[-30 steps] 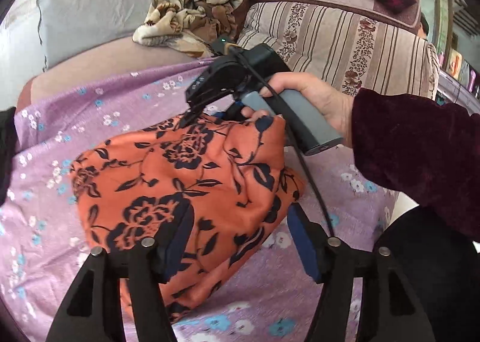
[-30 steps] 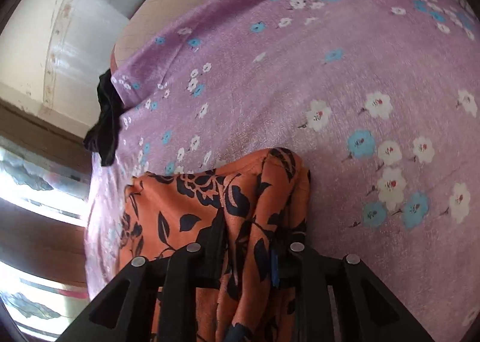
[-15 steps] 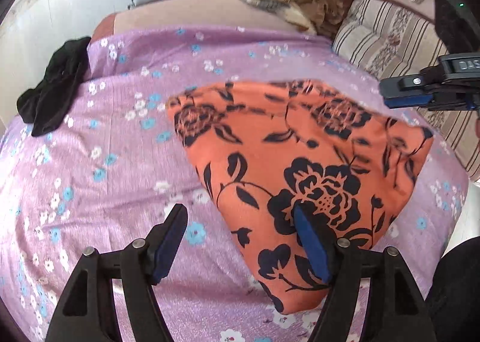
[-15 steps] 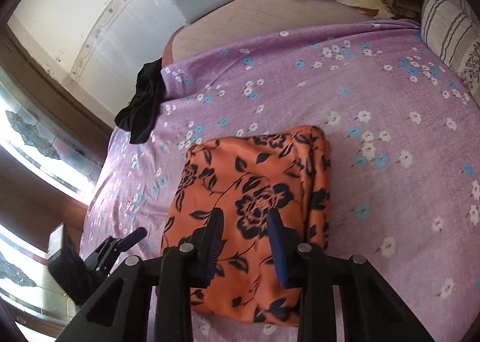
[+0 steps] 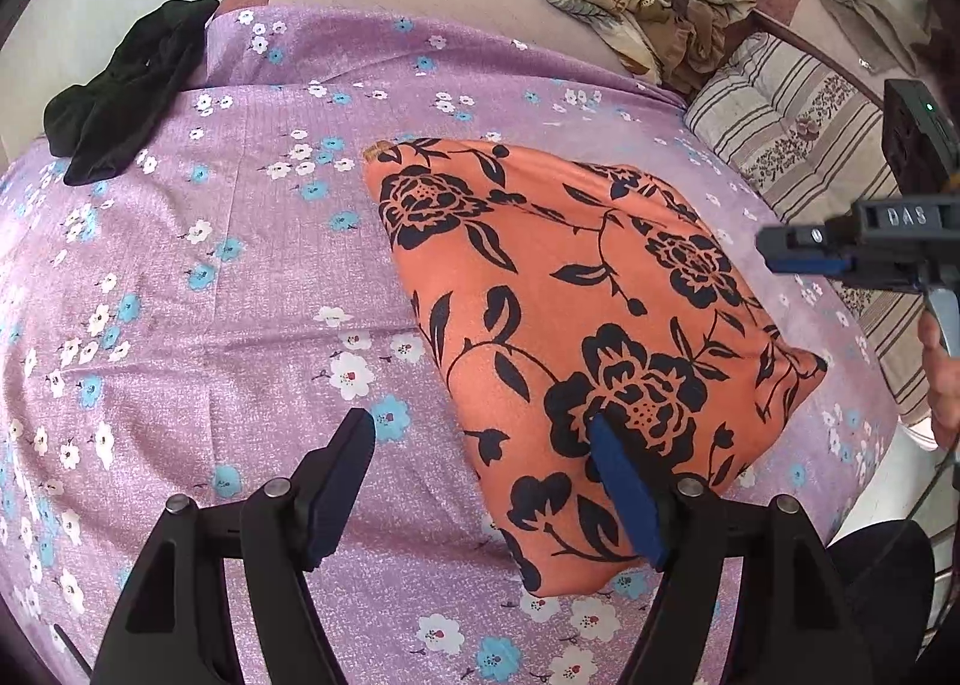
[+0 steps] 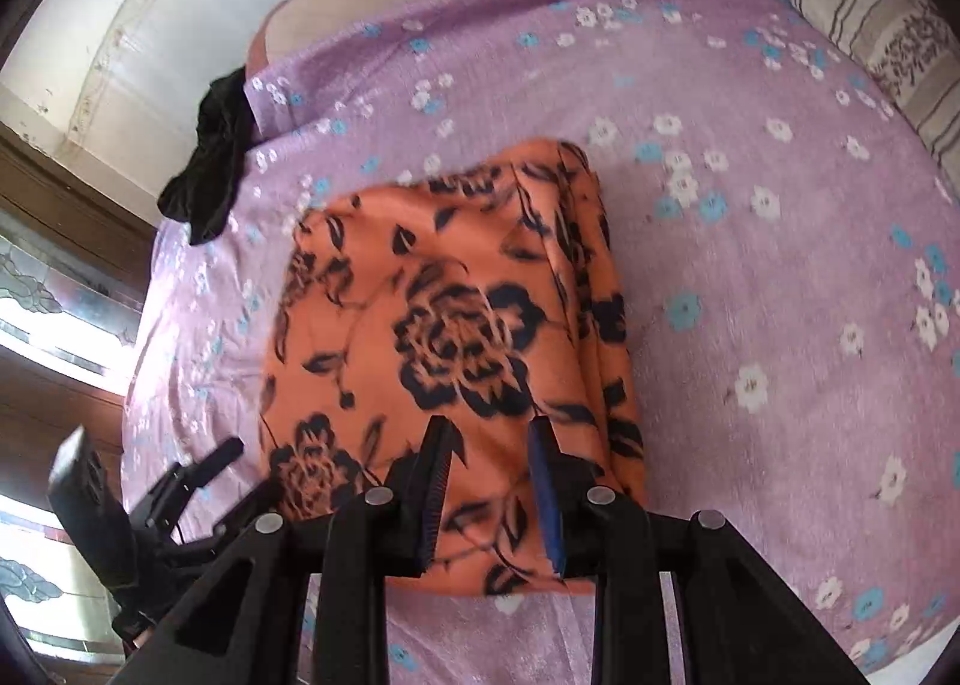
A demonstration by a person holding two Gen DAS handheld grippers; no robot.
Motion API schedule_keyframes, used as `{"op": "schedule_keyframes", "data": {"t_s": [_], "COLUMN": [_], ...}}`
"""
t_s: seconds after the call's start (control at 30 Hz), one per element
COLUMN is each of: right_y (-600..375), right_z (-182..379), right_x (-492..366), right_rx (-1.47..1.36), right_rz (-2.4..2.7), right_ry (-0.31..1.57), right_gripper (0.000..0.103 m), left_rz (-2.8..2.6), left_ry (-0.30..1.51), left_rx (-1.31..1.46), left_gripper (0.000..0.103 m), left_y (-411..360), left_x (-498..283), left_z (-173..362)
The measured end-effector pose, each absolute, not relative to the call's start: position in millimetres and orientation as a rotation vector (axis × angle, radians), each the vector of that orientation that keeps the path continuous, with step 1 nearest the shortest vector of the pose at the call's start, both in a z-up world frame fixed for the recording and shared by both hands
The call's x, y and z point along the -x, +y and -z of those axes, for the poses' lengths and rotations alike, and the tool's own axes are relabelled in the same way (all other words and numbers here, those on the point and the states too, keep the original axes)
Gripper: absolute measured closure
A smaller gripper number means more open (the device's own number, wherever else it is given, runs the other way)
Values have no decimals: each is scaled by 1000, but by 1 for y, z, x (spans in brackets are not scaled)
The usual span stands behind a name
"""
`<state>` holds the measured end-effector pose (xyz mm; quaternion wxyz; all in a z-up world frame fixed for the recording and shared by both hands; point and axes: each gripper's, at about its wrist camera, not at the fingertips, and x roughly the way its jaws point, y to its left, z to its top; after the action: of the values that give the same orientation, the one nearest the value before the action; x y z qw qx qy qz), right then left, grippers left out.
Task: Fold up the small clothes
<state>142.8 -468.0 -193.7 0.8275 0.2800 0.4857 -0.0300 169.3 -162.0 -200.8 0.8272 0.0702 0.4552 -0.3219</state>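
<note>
Jaws apart above folded orange floral garment (image 5: 576, 325) (image 6: 456, 325).

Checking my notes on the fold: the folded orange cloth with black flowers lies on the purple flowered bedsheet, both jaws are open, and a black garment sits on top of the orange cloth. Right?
Not quite. The black garment lies apart from the folded orange cloth with black flowers, at the far edge of the purple flowered bedsheet, as the left wrist view shows. The rest stands.

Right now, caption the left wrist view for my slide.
Open left gripper above folded orange floral garment on purple flowered bedsheet.
</note>
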Motion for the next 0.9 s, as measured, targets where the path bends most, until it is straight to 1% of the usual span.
{"op": "schedule_keyframes", "data": {"t_s": [0.07, 0.17, 0.3, 0.37, 0.4, 0.47, 0.6, 0.7, 0.8, 0.9], "right_y": [-475, -481, -496, -507, -511, -511, -483, -439, -400, -381], "right_z": [183, 185, 225, 255, 263, 254, 221, 210, 223, 260], "right_x": [-159, -198, -250, -264, -265, -264, -269, -289, -318, -345], "right_rx": [-615, -636, -700, -714, -746, -747, -683, -636, -585, -550], "right_rz": [77, 86, 159, 207, 193, 194, 69, -61, -120, -92], "right_ry": [974, 957, 1007, 1054, 1046, 1023, 957, 978, 1027, 1119], "right_gripper": [72, 72, 73, 73, 73, 71, 71, 71, 71, 72], "left_rz": [678, 679, 698, 698, 696, 689, 678, 689, 691, 690], "left_ry": [985, 1041, 1067, 1086, 1098, 1108, 1090, 1089, 1089, 1081], "left_rx": [-144, -148, -117, -99, -83, -69, -102, -116, -115, -129], "left_gripper": [27, 27, 24, 23, 23, 23, 23, 23, 23, 22], "left_y": [-162, -166, -163, -162, -161, -159, -162, -165, -164, -164], "left_x": [-173, -179, -184, -186, -187, -187, -182, -178, -178, -177], "left_z": [204, 218, 222, 225, 226, 225, 222, 223, 224, 224]}}
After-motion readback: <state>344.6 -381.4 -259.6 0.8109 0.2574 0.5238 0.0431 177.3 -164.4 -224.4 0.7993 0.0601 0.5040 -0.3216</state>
